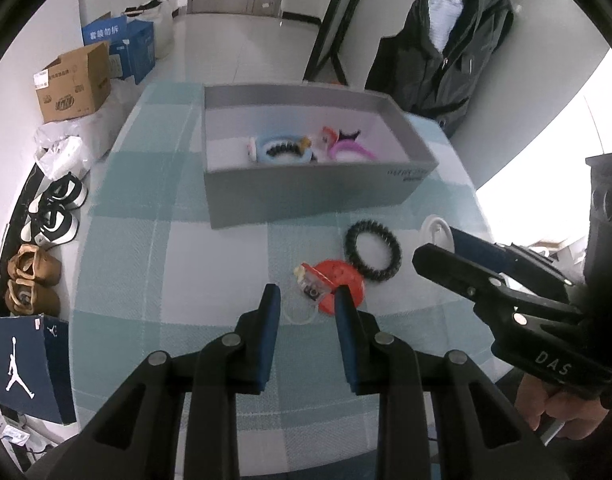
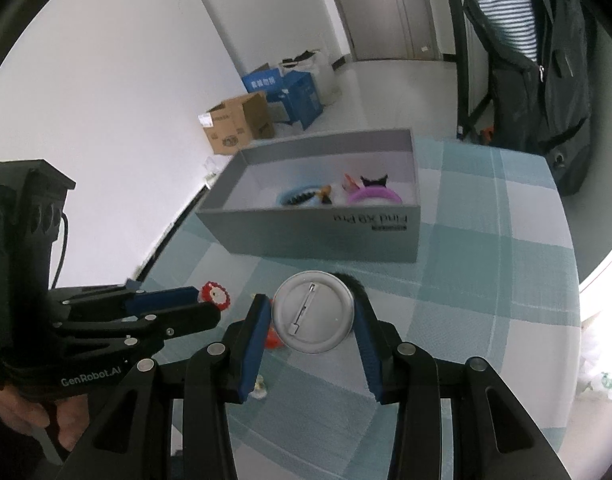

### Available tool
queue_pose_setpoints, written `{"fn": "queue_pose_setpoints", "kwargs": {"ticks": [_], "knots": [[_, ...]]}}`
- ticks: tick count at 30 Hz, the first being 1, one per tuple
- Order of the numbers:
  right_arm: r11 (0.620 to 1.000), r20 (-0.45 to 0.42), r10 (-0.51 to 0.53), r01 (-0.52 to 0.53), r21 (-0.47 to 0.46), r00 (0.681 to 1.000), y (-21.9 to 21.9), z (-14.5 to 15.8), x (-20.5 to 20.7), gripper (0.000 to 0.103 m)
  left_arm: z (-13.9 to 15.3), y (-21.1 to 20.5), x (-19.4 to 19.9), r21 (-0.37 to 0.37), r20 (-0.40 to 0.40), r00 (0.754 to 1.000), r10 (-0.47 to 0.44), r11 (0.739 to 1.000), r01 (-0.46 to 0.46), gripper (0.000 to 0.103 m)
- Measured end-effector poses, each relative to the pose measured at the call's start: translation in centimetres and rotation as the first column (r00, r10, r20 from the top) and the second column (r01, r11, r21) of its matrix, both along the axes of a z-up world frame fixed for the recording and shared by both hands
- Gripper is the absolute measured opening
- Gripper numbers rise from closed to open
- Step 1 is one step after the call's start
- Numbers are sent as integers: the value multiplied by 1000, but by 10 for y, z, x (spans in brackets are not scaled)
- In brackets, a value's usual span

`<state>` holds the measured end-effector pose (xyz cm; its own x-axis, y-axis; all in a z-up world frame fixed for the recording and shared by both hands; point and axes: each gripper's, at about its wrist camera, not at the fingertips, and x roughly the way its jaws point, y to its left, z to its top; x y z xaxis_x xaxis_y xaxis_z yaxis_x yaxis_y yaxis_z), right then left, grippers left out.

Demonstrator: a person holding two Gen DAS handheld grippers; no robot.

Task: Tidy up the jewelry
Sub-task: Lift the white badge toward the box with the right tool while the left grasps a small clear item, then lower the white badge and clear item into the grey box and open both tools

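A grey open box [image 1: 306, 196] [image 2: 317, 232] stands on the checked table and holds a blue bracelet [image 1: 284, 152] and a pink bracelet [image 1: 351, 152]. In front of it lie a black spiral hair tie [image 1: 373, 250], a red round piece [image 1: 339, 286] and a small clear bag [image 1: 311, 288]. My left gripper [image 1: 307, 300] is open just above the bag and the red piece. My right gripper [image 2: 313, 314] is shut on a round silver pin badge [image 2: 313, 318], held above the table with its back showing; it also shows in the left wrist view [image 1: 435, 230].
The table is covered with a teal and white checked cloth [image 1: 154, 264]. Cardboard and blue boxes [image 1: 76, 80], shoes [image 1: 54, 216] and a Jordan shoebox [image 1: 26, 364] lie on the floor to the left. A dark jacket [image 1: 445, 60] hangs behind the table.
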<state>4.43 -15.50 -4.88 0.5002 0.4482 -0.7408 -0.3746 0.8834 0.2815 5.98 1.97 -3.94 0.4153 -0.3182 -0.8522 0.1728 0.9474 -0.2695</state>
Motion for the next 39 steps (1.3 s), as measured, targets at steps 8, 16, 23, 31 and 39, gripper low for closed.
{"fn": "queue_pose_setpoints", "kwargs": {"ticks": [8, 16, 23, 31, 39], "knots": [[995, 19, -27, 25, 100, 999, -6, 30, 23, 41, 35, 2, 14, -2, 100, 995, 26, 1000, -26, 22], [994, 52, -1, -5, 114, 999, -2, 73, 65, 41, 66, 9, 48, -26, 99, 995, 10, 1000, -8, 22], [995, 91, 102, -103, 10, 991, 22, 81, 104, 41, 62, 9, 82, -21, 80, 997, -8, 1000, 10, 22], [996, 23, 74, -75, 41, 997, 16, 48, 129, 41, 36, 11, 109, -67, -5, 998, -69, 995, 68, 22], [997, -39, 71, -70, 39, 997, 11, 32, 141, 41, 23, 7, 124, -149, -53, 994, -97, 985, 88, 22]]}}
